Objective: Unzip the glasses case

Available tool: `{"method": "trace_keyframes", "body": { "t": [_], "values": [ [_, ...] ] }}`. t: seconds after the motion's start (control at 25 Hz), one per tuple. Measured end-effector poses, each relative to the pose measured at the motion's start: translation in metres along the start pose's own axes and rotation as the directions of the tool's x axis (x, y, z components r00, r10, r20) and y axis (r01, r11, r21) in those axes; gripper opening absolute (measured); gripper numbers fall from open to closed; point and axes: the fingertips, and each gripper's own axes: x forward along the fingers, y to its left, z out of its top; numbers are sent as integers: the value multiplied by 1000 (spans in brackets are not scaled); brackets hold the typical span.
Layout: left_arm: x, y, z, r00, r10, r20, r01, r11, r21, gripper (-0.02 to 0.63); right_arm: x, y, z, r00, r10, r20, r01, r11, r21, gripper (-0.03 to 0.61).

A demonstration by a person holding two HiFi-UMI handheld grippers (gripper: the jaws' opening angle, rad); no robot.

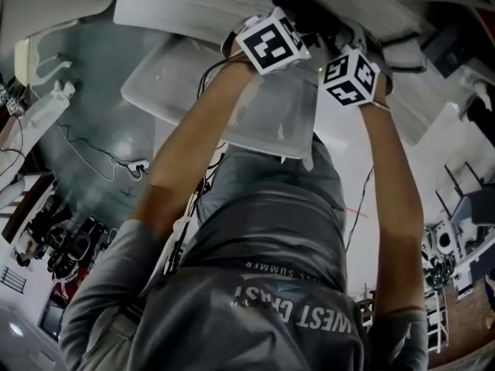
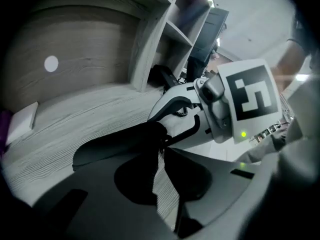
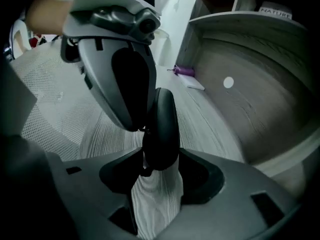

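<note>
The black glasses case (image 3: 161, 126) hangs above the pale wooden surface (image 3: 155, 204). My right gripper (image 3: 156, 159) is shut on the case's near end, with a jaw on either side. The left gripper's fingers (image 3: 127, 84) come down onto the case's upper left edge. In the left gripper view the case (image 2: 120, 144) lies left of my left gripper (image 2: 161, 138). Its tips are pinched together at the case's edge, on the zipper pull, which barely shows. In the head view both marker cubes (image 1: 271, 41) (image 1: 352, 76) sit close together at the top, with the dark case (image 1: 305, 6) just beyond them.
A wooden desk nook with shelf compartments (image 2: 185, 14) rises behind the case. A purple item (image 3: 185, 71) and a white pad (image 3: 192, 83) lie further back. White mesh (image 3: 45, 109) lies to the left. In the head view, clear plastic bins (image 1: 271, 122) sit below the arms.
</note>
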Motion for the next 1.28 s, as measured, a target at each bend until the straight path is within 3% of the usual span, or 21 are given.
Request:
{"method": "trace_keyframes", "body": {
  "t": [0.24,0.44,0.64,0.84,1.04,1.28],
  "values": [
    [-23,-6,10,999,-51,15,51,999,-2,64,-21,-1,-1,997,50,55,-47,997,-60,244],
    [-33,-11,3,997,-73,-39,73,997,10,97,-28,-7,-15,996,64,64,-61,997,-52,244],
    [-89,-30,-4,1000,-10,15,10,1000,27,97,-71,14,6,995,32,94,-28,999,-46,243],
    [-137,-26,30,991,78,111,-81,997,21,97,-114,-10,25,989,-2,151,1,1000,7,228],
    [-183,-30,51,960,141,241,-145,989,-1,95,-160,-19,59,969,-57,242,33,994,102,192],
    [-243,-60,80,885,213,413,-232,973,-5,91,-231,-22,94,919,-150,366,71,973,219,122]
  ]
}}
